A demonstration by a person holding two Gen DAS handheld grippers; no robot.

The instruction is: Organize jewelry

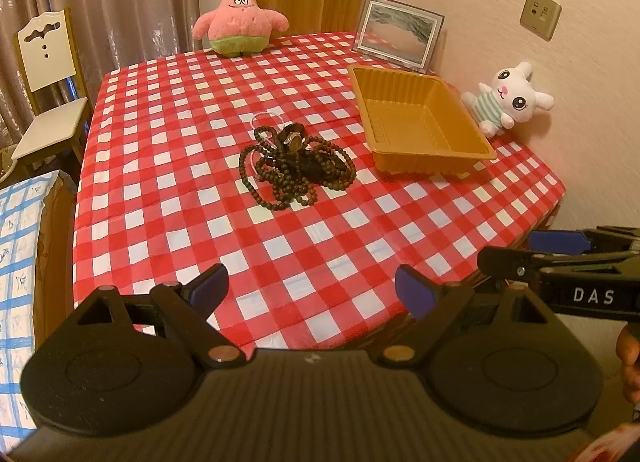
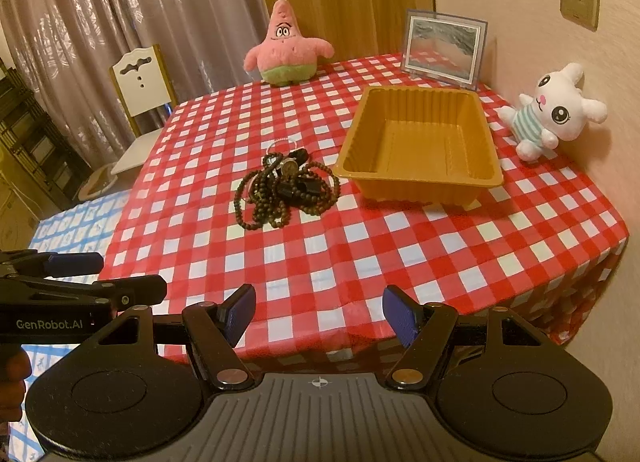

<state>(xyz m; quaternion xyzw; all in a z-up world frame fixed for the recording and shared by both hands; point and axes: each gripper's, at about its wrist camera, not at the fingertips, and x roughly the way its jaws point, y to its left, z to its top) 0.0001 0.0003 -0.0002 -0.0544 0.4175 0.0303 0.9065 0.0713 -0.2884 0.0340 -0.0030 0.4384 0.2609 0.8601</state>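
Note:
A tangled pile of dark bead strings with a watch and a thin clear bracelet lies in the middle of the red-checked tablecloth. To its right stands an orange plastic tray with nothing in it. My left gripper hovers open over the near table edge, well short of the pile. Beside it my right gripper is also open, nothing between its blue pads. Each gripper shows from the side in the other's view.
A pink star plush sits at the far edge, a framed picture at the back right, a white bunny plush against the wall. A white chair stands left of the table.

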